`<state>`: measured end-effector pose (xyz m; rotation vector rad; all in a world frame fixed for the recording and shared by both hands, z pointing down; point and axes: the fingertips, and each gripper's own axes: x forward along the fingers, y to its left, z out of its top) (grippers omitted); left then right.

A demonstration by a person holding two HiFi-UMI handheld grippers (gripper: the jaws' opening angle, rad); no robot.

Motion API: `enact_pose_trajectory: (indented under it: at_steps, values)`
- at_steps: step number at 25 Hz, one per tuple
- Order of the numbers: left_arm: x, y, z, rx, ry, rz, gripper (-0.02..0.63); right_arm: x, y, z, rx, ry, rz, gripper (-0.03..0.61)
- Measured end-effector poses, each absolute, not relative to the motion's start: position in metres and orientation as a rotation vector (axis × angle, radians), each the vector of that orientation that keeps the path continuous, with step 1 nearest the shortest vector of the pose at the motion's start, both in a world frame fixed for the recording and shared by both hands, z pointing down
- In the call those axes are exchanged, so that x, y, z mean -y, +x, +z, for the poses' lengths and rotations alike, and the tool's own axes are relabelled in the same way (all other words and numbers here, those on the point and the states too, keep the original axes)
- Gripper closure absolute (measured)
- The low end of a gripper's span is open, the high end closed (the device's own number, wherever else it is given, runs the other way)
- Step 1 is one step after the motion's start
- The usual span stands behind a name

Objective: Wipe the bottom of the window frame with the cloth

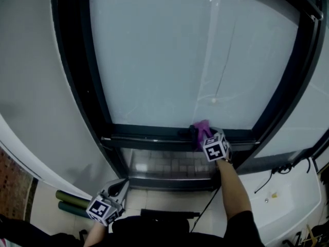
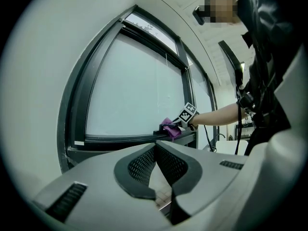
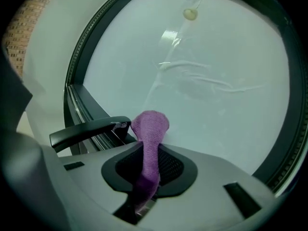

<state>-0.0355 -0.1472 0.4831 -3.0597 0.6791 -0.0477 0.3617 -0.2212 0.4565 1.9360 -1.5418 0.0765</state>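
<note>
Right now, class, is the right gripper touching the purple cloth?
Touching. The right gripper view shows the purple cloth clamped between the jaws of the right gripper, with its bunched end sticking out past them.

No legible text, no labels or brands, no numbers or signs

head view: high on the person, facing steeply down onto the window frame (image 1: 154, 138) from mid distance; right gripper (image 1: 201, 137) at 4 o'clock, left gripper (image 1: 122, 188) at 7 o'clock.
left gripper view: low and well back, facing the frame from its left end.
right gripper view: close against the glass (image 3: 216, 81), facing it.
shared: the purple cloth (image 1: 202, 126) at the bottom rail shows in all three.
</note>
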Motion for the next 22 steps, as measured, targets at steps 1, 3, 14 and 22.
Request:
enact_pose_trajectory:
  at_steps: [1,3,14,22]
  values:
    - [0.146,-0.033,0.483,-0.685,-3.057,-0.042,0.612,0.224,0.357,0.457,1.568,1.921,0.072,0.508]
    - [0.143,-0.029,0.484,-0.701,-3.055,-0.028,0.612,0.23,0.347,0.46,1.613,1.89,0.064,0.508]
    - [0.124,-0.012,0.495,-0.766,-3.078,-0.073,0.612,0.237,0.342,0.469,1.694,1.891,0.112,0.508]
    - [0.153,-0.004,0.491,-0.659,-3.113,-0.026,0.612,0.224,0.373,0.484,1.521,1.942,0.176,0.508]
